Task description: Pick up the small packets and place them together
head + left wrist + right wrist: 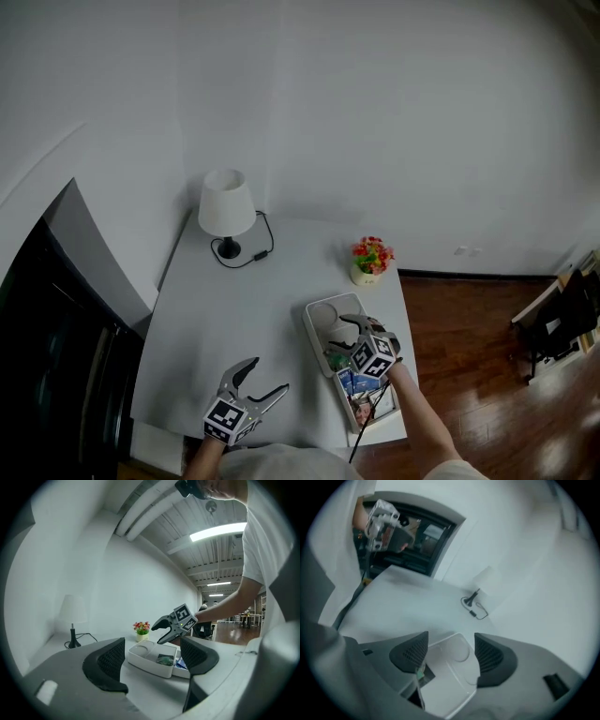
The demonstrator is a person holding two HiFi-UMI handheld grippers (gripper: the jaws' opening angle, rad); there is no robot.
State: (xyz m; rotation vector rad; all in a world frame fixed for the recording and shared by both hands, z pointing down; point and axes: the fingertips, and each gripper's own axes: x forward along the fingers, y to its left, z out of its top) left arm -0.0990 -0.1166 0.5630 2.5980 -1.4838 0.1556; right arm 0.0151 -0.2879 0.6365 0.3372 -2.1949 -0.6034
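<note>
Left gripper point(269, 375) waited at six o'clock in the head view, jaws apart and empty; its view showed a green packet point(165, 659) in the white tray point(150, 665); the right gripper point(451, 635), in its view, hung open over that tray, suggesting a drop-off, with another packet to fetch.

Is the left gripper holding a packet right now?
No, the left gripper has its jaws wide apart in its own view, with nothing gripped between them.

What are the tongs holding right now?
Nothing. The left tongs and right tongs both stand open and empty; the green packet lies loose in the white tray below the right tongs.
</note>
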